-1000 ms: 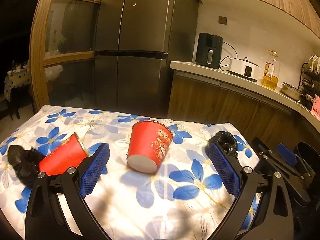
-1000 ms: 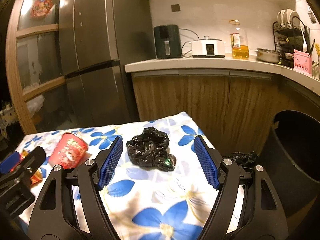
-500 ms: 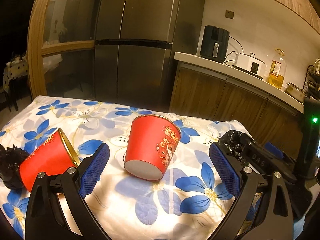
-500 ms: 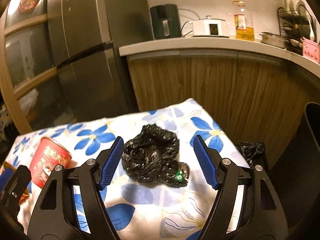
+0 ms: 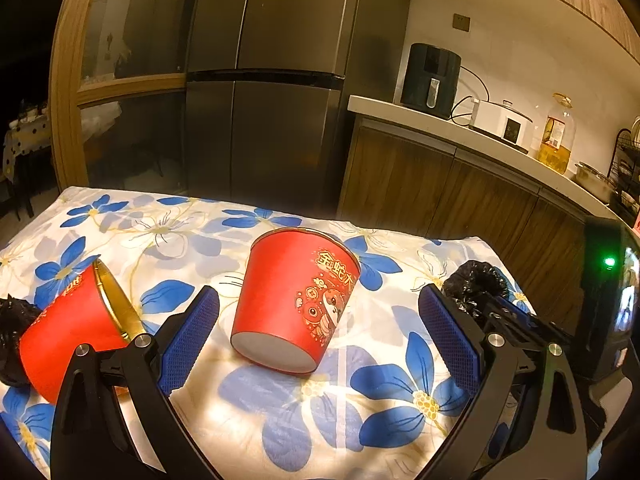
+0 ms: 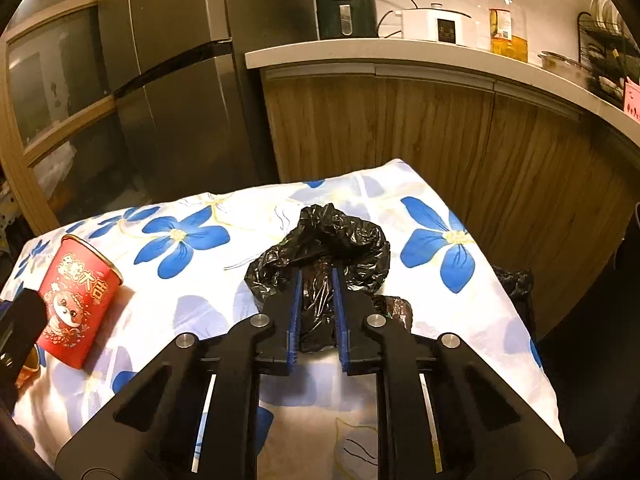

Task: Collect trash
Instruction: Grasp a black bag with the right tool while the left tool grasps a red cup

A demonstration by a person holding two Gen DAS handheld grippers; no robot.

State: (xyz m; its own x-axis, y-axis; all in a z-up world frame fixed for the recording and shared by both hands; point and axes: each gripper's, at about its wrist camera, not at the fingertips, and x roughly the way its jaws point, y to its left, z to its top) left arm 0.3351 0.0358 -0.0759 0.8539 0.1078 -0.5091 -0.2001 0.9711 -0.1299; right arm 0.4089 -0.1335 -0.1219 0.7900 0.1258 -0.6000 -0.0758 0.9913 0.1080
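A crumpled black plastic bag [image 6: 344, 240] lies on the flowered tablecloth [image 6: 192, 280]. My right gripper [image 6: 316, 276] is closing its jaws on it, and the blue pads pinch a fold of the bag between them. In the left wrist view the same bag [image 5: 476, 280] shows at the right. My left gripper [image 5: 319, 298] is open, low over the table. A red paper cup [image 5: 296, 304] lies tipped just beyond and between its fingers, untouched. A second red cup [image 5: 68, 344] lies on its side by the left finger. Another black wad [image 5: 12, 332] sits at the far left.
A dark bin lined with a black bag [image 6: 516, 284] stands off the table's right edge. Behind the table are a steel fridge [image 5: 272, 120] and a wooden counter [image 5: 460, 184] with appliances. The table's right edge drops off close to the bag.
My right gripper moved forward and down onto the black bag and its jaws closed from wide open to pinching it. My left gripper crept closer to the red cup, still open.
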